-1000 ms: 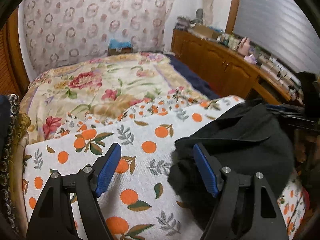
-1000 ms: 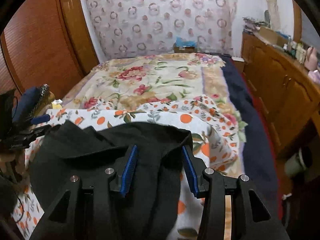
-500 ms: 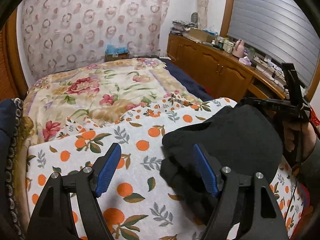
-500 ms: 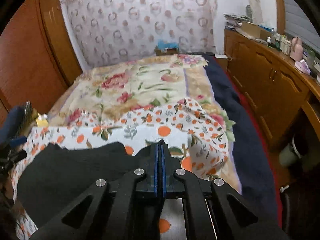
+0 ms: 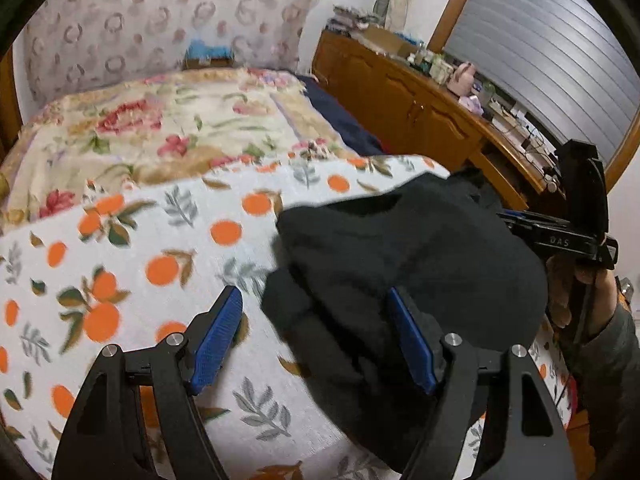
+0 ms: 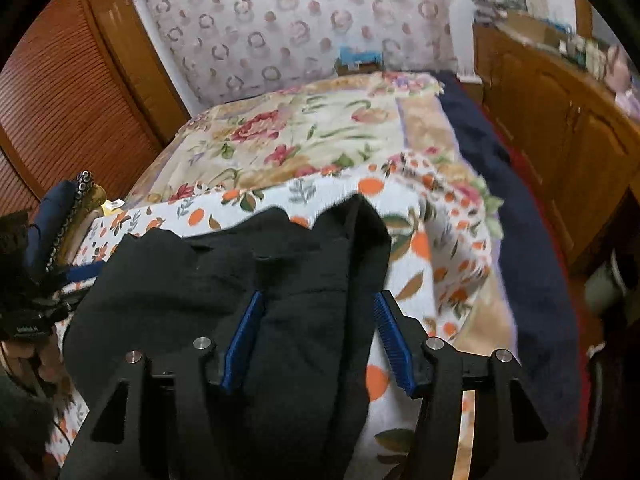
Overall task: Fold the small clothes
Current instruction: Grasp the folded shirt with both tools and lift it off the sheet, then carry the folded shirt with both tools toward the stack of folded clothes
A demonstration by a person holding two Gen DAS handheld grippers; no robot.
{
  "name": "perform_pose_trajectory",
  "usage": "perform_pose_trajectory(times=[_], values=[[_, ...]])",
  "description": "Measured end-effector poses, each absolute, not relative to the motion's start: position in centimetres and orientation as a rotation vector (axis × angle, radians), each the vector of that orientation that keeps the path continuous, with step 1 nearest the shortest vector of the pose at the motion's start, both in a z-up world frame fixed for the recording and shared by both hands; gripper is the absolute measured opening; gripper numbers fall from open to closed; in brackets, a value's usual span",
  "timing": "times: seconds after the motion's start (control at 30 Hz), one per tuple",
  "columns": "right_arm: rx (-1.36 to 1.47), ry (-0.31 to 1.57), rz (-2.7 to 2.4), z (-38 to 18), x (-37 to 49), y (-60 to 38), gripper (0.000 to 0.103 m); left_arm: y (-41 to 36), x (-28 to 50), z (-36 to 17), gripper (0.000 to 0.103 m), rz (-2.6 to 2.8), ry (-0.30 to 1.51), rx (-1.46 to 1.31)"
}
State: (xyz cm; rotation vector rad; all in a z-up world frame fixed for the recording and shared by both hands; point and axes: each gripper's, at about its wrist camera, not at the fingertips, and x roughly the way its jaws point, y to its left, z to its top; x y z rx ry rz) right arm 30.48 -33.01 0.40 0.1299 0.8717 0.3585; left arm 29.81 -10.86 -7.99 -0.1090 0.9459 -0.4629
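Black garment (image 5: 420, 264) lies on orange-print cloth (image 5: 160, 264) between spread tongs (image 6: 316, 344).

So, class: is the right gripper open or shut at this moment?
Open. The right gripper has its blue pads spread apart, the black garment lying between them.

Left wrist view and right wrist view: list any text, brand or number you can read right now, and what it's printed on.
"DAS" is what the pale letters seem to read, on the black body of the right tongs, seen in the left wrist view.
A pale label on the left tongs, at the left edge of the right wrist view, is too small and blurred to read.
The bottles and boxes on the wooden sideboard: too blurred to read.
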Motion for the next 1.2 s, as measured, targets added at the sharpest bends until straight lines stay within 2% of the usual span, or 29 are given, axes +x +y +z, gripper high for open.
perform_pose_trajectory(times=[0.2, 0.27, 0.3, 0.33, 0.37, 0.47, 0.53, 0.6, 0.7, 0.97, 1.2], values=[[0.124, 0.872, 0.381, 0.5, 30.3, -33.5, 0.060, -11.0, 29.2, -8.5, 0.073, -0.491, 0.961, -0.132], [0.113, 0.870, 0.384, 0.6, 30.1, -33.4, 0.060, -11.2, 29.1, -8.6, 0.055, -0.521, 0.968, -0.149], [0.102, 0.868, 0.386, 0.5, 30.0, -33.1, 0.056, -11.4, 29.0, -8.5, 0.052, -0.525, 0.968, -0.148], [0.096, 0.868, 0.389, 0.5, 30.0, -32.8, 0.052, -11.6, 28.9, -8.5, 0.040, -0.539, 0.964, -0.143], [0.103, 0.872, 0.402, 0.5, 30.0, -32.8, 0.047, -11.8, 28.8, -8.4, 0.033, -0.555, 0.966, -0.140], [0.099, 0.873, 0.424, 0.1, 29.8, -32.0, 0.034, -12.0, 28.2, -7.6, 0.021, -0.569, 0.926, -0.122], [0.091, 0.862, 0.433, -0.1, 30.0, -31.6, 0.025, -11.9, 27.6, -6.8, 0.016, -0.583, 0.888, -0.126], [0.106, 0.826, 0.413, 0.0, 29.7, -31.8, 0.019, -11.5, 26.9, -5.6, 0.014, -0.597, 0.844, -0.135], [0.065, 0.741, 0.384, 1.3, 28.2, -31.2, 0.017, -10.7, 25.1, -3.0, 0.013, -0.636, 0.759, -0.155], [0.027, 0.548, 0.454, 6.8, 25.2, -27.6, 0.015, -7.0, 21.0, 2.0, 0.013, -0.602, 0.607, -0.164], [-0.053, 0.424, 0.604, 11.4, 25.0, -19.2, 0.015, 1.1, 17.2, 5.6, 0.013, -0.430, 0.483, -0.184]])
